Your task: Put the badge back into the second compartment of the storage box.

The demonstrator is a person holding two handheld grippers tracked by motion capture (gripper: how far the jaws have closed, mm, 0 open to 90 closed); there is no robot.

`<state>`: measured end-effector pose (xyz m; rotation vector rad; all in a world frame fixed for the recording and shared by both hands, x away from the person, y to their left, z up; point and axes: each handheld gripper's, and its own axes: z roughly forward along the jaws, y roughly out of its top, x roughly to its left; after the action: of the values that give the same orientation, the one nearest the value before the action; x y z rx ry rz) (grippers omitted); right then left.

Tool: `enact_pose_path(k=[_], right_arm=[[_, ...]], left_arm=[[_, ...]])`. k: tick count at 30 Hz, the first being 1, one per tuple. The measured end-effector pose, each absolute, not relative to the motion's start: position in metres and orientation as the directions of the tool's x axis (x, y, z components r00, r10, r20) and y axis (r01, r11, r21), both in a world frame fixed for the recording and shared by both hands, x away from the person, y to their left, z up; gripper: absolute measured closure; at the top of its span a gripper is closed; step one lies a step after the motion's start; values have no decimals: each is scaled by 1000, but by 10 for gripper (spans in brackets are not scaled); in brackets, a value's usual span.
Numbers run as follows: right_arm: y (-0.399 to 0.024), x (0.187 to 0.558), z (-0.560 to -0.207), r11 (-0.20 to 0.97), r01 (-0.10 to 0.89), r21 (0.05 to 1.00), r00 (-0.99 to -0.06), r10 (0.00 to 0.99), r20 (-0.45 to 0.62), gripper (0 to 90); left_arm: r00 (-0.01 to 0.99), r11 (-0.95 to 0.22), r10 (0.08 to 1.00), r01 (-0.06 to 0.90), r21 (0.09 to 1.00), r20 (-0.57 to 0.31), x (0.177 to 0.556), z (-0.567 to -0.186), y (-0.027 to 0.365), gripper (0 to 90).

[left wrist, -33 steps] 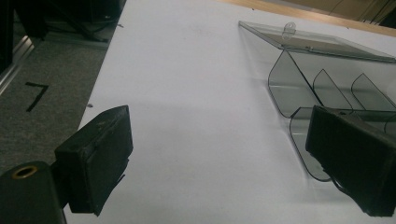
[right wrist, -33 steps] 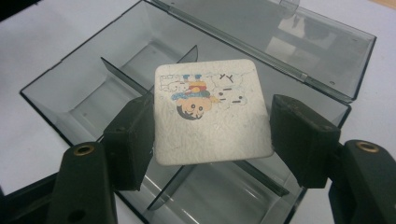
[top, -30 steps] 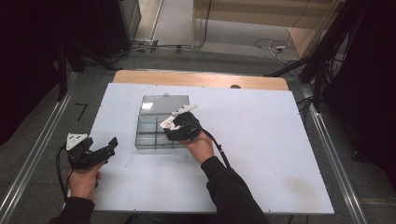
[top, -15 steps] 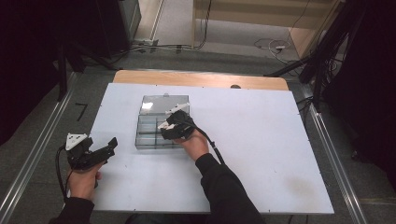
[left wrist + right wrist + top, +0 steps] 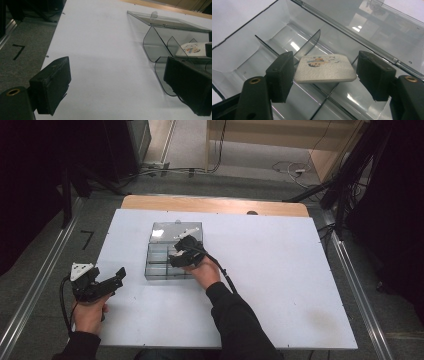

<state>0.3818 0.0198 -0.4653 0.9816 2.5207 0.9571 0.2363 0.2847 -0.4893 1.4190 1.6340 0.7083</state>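
One white tile [image 5: 325,68] between right tool [image 5: 325,75] jaws

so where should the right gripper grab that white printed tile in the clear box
Probably by its two short side edges, coming down from above. In the right gripper view the white tile lies flat but propped on a divider of the clear box, and the right gripper, open, already brackets those edges.

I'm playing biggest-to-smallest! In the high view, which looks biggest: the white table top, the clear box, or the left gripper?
1. White table top, by far the largest.
2. Clear box with its open lid.
3. Left gripper, smallest, though not much smaller than the box; it may sit nearer the camera, so that gap is unsure.
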Motion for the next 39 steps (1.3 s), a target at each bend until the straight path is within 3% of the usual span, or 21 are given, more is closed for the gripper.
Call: enact_pose_path(k=[9, 19, 39], right_arm=[[7, 370, -454, 518, 485, 705, -745, 667, 22, 249], [-40, 357, -445, 464, 494, 735, -742, 666, 78, 190], [-107, 343, -449, 420, 521, 743, -701, 708, 91, 170]], left_arm=[[-6, 197, 975, 500, 843, -224, 236, -490, 284, 75], [-6, 188, 977, 499, 846, -214, 236, -489, 283, 75], [-1, 175, 979, 502, 847, -202, 237, -489, 280, 75]])
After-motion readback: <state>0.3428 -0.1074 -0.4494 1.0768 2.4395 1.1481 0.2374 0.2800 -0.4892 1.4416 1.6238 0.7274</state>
